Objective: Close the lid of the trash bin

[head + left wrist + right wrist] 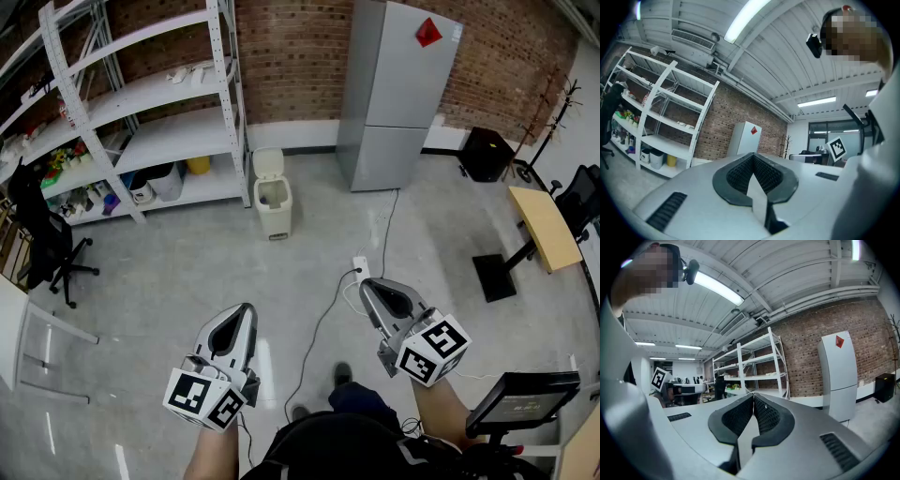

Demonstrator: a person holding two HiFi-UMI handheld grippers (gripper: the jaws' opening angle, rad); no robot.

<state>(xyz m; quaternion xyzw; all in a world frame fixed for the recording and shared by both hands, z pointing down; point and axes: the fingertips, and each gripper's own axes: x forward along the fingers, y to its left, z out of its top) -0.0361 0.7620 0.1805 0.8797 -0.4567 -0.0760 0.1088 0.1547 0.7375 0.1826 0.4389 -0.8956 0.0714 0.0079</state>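
Trash bin: a small beige trash bin (274, 204) stands on the floor (178, 272), just beside the right leg of the white shelf rack (169, 94) and to the left of the grey fridge (394, 94).
Lid: the lid (268, 162) is raised and stands upright at the back of the bin, on the side of the brick wall (291, 47). The mouth of the bin is open, so the task is not yet done.
Left tool: the left tool (246, 311) is held low in front of the person. In the left gripper view its black pads (740, 174) meet at the tips and nothing is between them.
Right tool: the right tool (367, 285) is in the same state. Its pads (767, 416) are together at the tips and it carries nothing.
Direction: the bin lies straight ahead of both tools and well apart from them, with bare floor and a cable (317, 330) between. Neither gripper view shows the bin.
Nearer side: the left tool points almost directly at the bin, and the right tool is more to the side. I judge the left one a little better placed.
Next move: I think the person must first walk to the bin. Then one tool can reach over the top edge of the lid and push it forward and down.
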